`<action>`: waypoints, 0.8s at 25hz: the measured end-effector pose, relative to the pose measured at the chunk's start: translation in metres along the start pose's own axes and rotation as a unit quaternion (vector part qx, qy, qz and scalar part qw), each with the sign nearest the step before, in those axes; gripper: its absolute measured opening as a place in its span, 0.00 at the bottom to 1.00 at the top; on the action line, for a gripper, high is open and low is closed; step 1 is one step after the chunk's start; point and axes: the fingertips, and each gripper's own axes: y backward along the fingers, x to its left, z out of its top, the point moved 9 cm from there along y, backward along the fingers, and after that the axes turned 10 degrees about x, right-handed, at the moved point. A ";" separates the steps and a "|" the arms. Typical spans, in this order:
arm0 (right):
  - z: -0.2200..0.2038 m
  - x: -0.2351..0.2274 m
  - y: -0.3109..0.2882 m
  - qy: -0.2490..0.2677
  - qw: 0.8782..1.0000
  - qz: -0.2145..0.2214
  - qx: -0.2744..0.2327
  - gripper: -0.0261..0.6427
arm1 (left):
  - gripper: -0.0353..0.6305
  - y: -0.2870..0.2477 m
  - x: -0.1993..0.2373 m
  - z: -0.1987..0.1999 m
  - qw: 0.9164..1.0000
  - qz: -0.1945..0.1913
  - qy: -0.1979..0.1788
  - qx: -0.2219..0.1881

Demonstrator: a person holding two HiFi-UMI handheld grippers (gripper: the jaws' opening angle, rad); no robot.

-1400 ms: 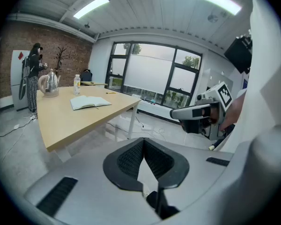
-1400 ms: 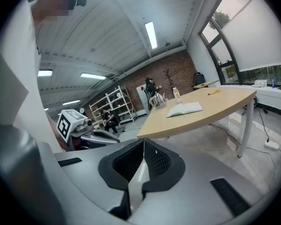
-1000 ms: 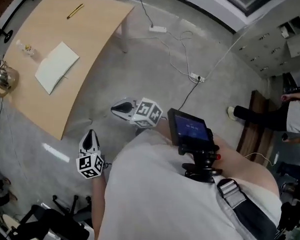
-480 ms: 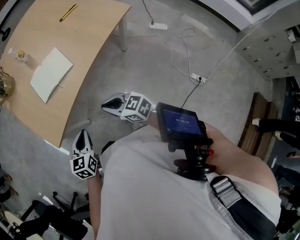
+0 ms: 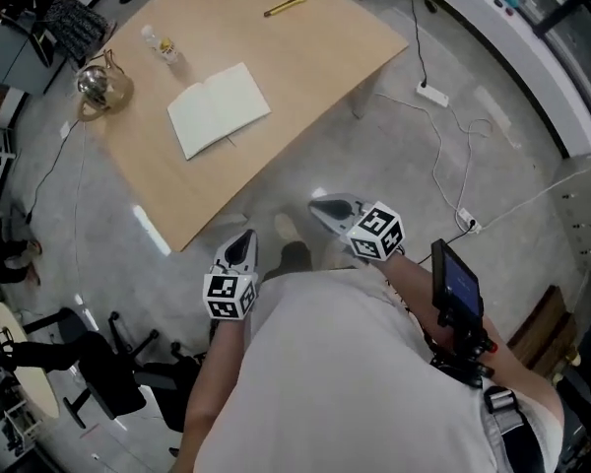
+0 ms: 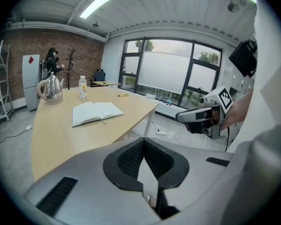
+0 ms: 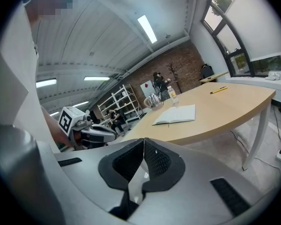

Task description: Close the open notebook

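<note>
The open notebook (image 5: pixel 220 109) lies flat with white pages up on the wooden table (image 5: pixel 305 67). It also shows in the left gripper view as the notebook (image 6: pixel 96 112) and in the right gripper view as the notebook (image 7: pixel 176 115). My left gripper (image 5: pixel 244 236) hangs over the floor just short of the table's near edge, shut and empty (image 6: pixel 144 140). My right gripper (image 5: pixel 320 205) is beside it to the right, also off the table, with its pads meeting and nothing between them (image 7: pixel 144 139). Both are well short of the notebook.
On the table's far left stand a metal kettle (image 5: pixel 97 84) and a small bottle (image 5: pixel 161 43). A yellow pen (image 5: pixel 286 6) lies at the far edge. A power strip with cables (image 5: pixel 433 94) runs along the floor to the right. An office chair (image 5: pixel 108 382) stands at lower left.
The head view has swung, so the table now lies ahead rather than at the left. Both grippers have shifted level with the person, closer to the table's near edge, jaws unchanged.
</note>
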 end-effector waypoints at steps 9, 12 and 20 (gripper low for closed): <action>0.032 -0.032 -0.014 0.003 0.999 -0.036 0.007 0.06 | 0.06 -0.047 0.049 0.042 1.000 -0.020 -0.006 -0.022; 0.047 -0.046 -0.023 -0.003 0.999 -0.052 0.000 0.06 | 0.06 -0.062 0.069 0.053 0.999 -0.029 -0.001 -0.024; 0.085 -0.066 -0.058 -0.001 0.998 -0.066 0.013 0.06 | 0.06 -0.081 0.115 0.066 0.999 -0.044 0.010 -0.006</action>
